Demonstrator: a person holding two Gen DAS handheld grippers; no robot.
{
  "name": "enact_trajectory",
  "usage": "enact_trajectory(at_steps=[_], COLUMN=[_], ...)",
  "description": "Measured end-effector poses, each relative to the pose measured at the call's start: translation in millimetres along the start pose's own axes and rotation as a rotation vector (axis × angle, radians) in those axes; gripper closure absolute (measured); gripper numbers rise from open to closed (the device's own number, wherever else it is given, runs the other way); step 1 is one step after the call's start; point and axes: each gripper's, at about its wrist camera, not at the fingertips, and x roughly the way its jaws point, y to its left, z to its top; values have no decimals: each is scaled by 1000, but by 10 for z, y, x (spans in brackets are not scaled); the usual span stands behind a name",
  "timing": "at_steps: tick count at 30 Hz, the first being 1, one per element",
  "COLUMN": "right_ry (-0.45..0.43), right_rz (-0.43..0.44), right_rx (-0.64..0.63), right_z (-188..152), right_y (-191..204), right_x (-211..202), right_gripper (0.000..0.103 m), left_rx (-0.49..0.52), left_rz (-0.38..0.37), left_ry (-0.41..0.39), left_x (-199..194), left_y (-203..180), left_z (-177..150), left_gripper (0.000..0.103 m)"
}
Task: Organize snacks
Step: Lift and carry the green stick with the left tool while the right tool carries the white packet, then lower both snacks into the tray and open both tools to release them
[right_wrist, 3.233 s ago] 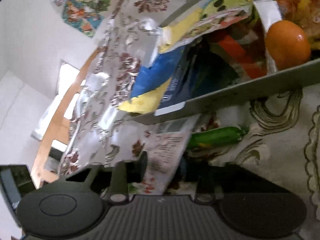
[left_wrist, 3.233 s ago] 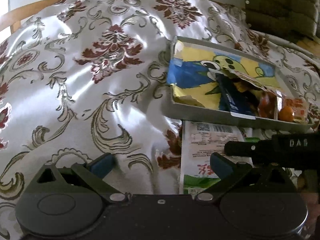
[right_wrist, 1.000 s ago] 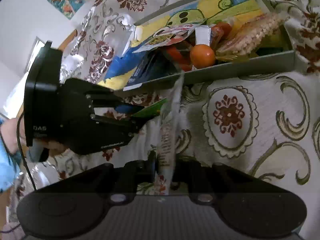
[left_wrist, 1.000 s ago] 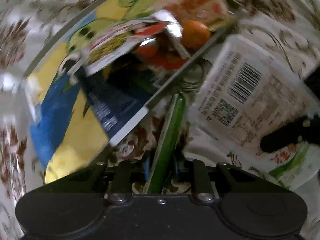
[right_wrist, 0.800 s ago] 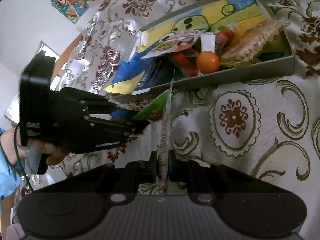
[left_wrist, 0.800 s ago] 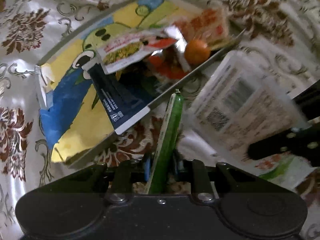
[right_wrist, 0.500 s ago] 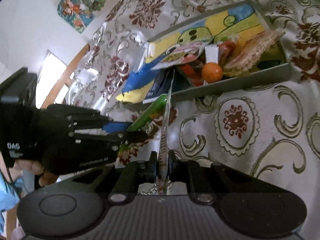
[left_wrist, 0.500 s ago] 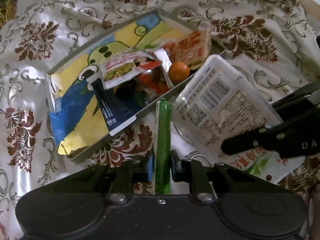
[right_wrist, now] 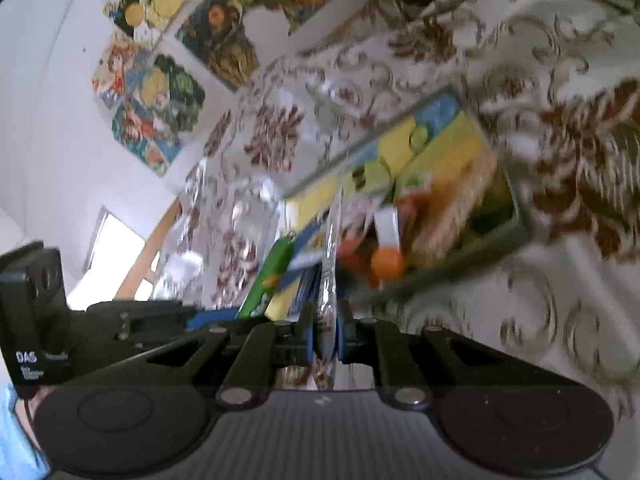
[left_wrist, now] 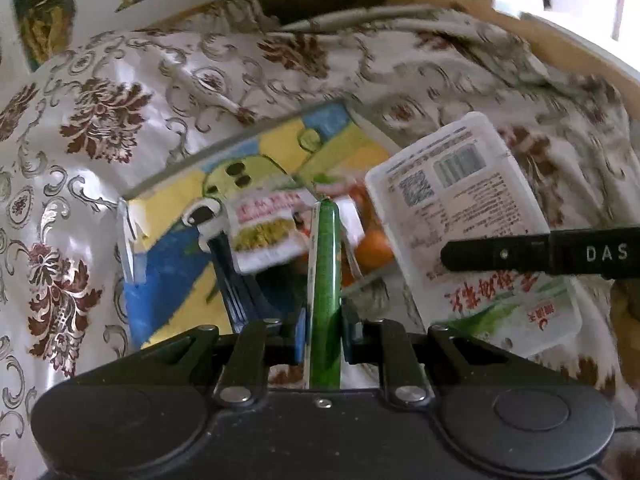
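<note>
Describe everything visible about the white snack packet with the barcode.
The white snack packet is flat, glossy plastic film with sealed edges. Its back faces the left wrist camera: barcode, QR code, small print, red characters and green artwork lower down. The right gripper is shut on it, and it hangs tilted above the tray of snacks. The right view shows it edge-on.

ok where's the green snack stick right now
The green snack stick is clamped in the left gripper, raised above the tray's near edge, with the white packet in the right gripper beside it.
</note>
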Motion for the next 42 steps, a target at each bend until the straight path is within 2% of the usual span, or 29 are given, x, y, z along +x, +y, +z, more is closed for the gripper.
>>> enact_trajectory(at_steps=[3, 8, 14, 16, 18, 21, 23, 24, 25, 26, 28, 32, 33, 35, 39, 42], right_ry=[-74, -152, -145, -137, -118, -95, -83, -82, -83, -83, -82, -72, -69, -64, -71, -75], right_rz=[29, 34, -44, -82, -137, -245, -272, -276, -280, -287, -290, -271, -270, -262, -243, -253], right_rx=[69, 138, 98, 59, 14, -46, -67, -74, -85, -98, -119, -146, -159, -179, -235, -302], right_z=[164, 414, 616, 638, 635, 624, 598, 583, 573, 568, 576, 614, 611, 601, 507, 419], right_y=[-90, -186, -226, -201, -157, -102, -73, -61, -41, -15, 30, 124, 153, 205, 316, 421], right_x=[94, 415, 839, 912, 965, 1035, 1030, 1017, 1005, 991, 968, 841, 805, 725, 543, 431], right_gripper=[92, 92, 91, 91, 88, 77, 59, 55, 46, 37, 26, 8, 6, 1, 0, 0], left_rx=[-68, -186, -254, -267, -286, -322, -335, -335, -332, -330, -330, -340, -347, -364, -381, -394], left_rz=[13, 88, 181, 189, 188, 177, 168, 174, 182, 184, 190, 216, 220, 230, 242, 267], left_ry=[-32, -84, -85, -69, -52, -28, -22, -27, -37, -44, -50, -81, -91, -119, -185, -213], left_x=[57, 202, 487, 595, 681, 762, 770, 757, 733, 704, 652, 473, 422, 295, 32, -140], left_y=[127, 368, 528, 556, 566, 576, 566, 559, 550, 537, 525, 520, 525, 517, 456, 393], left_z=[104, 269, 387, 405, 407, 388, 374, 374, 379, 380, 398, 390, 381, 346, 220, 96], left_gripper=[84, 84, 84, 84, 84, 83, 82, 82, 78, 69, 56, 42, 39, 24, 16, 5])
